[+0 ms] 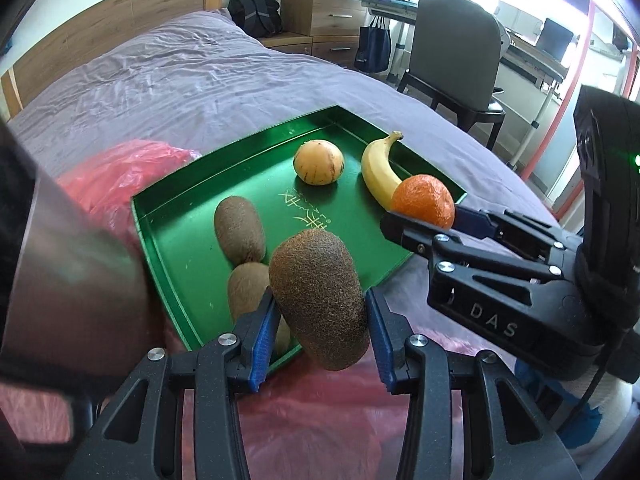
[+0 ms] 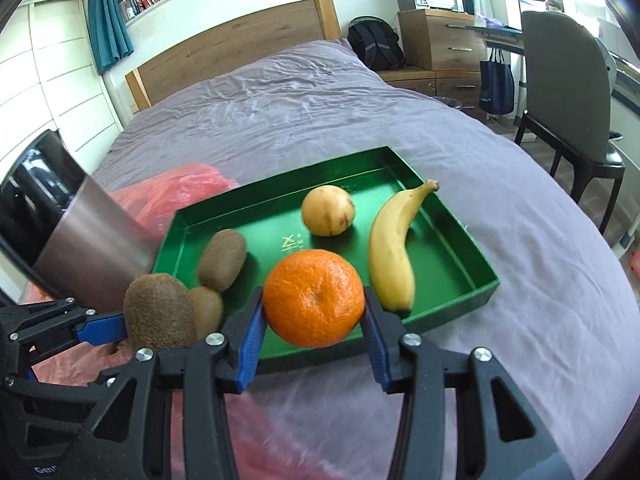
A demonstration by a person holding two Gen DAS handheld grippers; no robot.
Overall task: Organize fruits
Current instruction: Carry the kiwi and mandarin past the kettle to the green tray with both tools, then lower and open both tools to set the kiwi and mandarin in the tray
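Observation:
My left gripper (image 1: 320, 312) is shut on a brown kiwi (image 1: 318, 300), held just above the near edge of the green tray (image 1: 192, 240). My right gripper (image 2: 314, 312) is shut on an orange (image 2: 314, 298) over the tray's (image 2: 444, 264) near side. In the tray lie two more kiwis (image 1: 239, 230) (image 1: 248, 288), a round yellow fruit (image 1: 319, 162) and a banana (image 1: 378, 170). The right wrist view shows the left gripper's blue pad (image 2: 100, 330) against the held kiwi (image 2: 160, 312). In the left wrist view the right gripper (image 1: 430, 216) carries the orange (image 1: 424, 200).
The tray rests on a bed with a purple cover (image 2: 320, 100). A red plastic bag (image 1: 132, 168) lies left of the tray and under the grippers. A shiny brownish panel (image 2: 92, 232) stands at the left. A chair (image 2: 568, 92) and drawers (image 2: 440, 40) are beyond the bed.

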